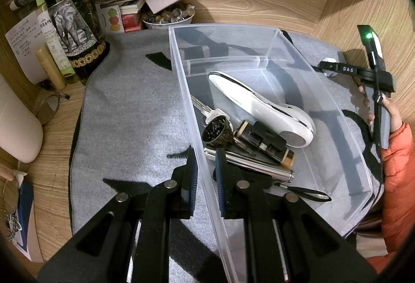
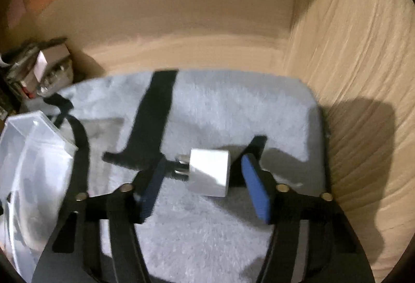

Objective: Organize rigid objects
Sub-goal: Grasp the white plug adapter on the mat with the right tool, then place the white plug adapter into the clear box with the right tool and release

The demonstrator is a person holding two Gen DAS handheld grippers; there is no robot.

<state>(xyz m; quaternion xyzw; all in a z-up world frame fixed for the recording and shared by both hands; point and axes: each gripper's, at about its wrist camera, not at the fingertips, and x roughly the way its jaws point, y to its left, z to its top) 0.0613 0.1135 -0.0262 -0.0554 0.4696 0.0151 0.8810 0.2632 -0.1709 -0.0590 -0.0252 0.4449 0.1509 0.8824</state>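
Left wrist view: left gripper [image 1: 206,166] has its jaws clamped on the near-left wall of the clear bin [image 1: 262,31], one pad outside, one inside, steadying it on the grey mat [image 1: 129,112]. In the bin: white handheld device [image 1: 259,106], keys [image 1: 207,112], a dark block with brass ends [image 1: 264,143], and a metal torch [image 1: 249,161] lying against the gripped wall. The person's right hand [image 1: 381,106], in an orange sleeve [image 1: 399,169], works beyond the bin's far side. Bottle [image 1: 72,16] and clutter sit at the back of the desk.

Right wrist view, blurred: right gripper [image 2: 205,179] straddles the white plug [image 2: 210,171] on the mat. Jaws are apart, neither pad on it; small gap each side. The plug's prongs point toward the left pad, so its long axis runs across the jaws, pad to pad. Bin [image 2: 31,153] lies off to the left of the plug.

Judgement: the right hand is plainly the nearer one. Closing here would bear on prong tips and the rear face, a less sure hold than the flat sides.
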